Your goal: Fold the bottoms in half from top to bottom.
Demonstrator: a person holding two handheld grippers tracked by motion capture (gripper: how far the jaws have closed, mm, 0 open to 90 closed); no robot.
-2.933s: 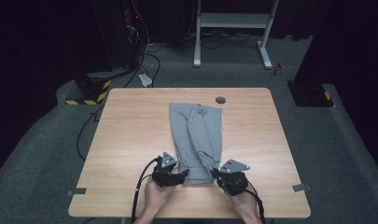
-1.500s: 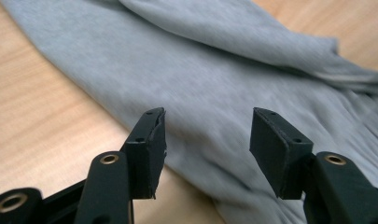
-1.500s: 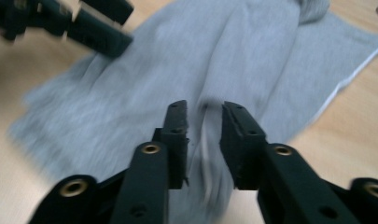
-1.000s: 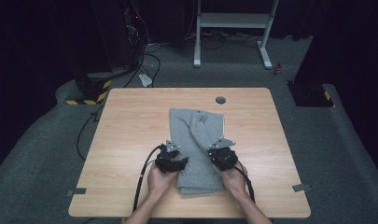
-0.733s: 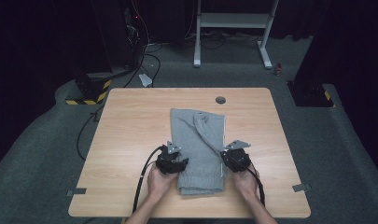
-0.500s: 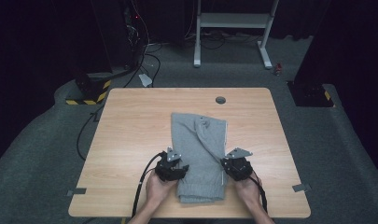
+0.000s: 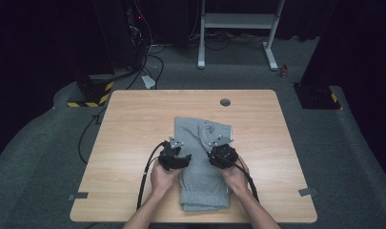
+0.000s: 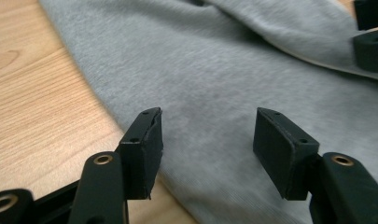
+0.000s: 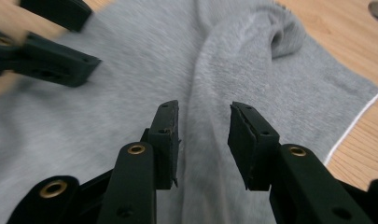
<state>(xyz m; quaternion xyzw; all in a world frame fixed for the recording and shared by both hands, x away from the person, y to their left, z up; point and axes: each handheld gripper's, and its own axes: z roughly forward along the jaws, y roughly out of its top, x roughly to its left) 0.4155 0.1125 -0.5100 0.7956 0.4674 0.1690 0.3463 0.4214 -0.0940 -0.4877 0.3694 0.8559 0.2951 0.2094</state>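
A grey folded garment (image 7: 202, 162) lies on the wooden table (image 7: 133, 124), its cuffed end toward the front edge. In the high view my left gripper (image 7: 185, 158) sits at its left edge and my right gripper (image 7: 213, 155) on its middle. My left gripper (image 8: 205, 116) is open over the cloth (image 8: 252, 70) with nothing pinched, its jaws just opened a little wider. My right gripper (image 9: 203, 109) has just been opening. A raised fold of the cloth (image 9: 210, 56) runs under the gap, and the pads do not press on it.
A round cable hole (image 7: 225, 101) sits near the table's far edge. Tape marks (image 7: 77, 195) stick at the front corners. On the floor behind stand a yellow-and-black striped base (image 7: 88, 95), loose cables and a white frame (image 7: 238, 28). Bare wood lies left and right of the garment.
Both hands dipped toward the front edge, the right one swinging out to the right, then came back up to the garment's middle. The right gripper's jaws have opened.
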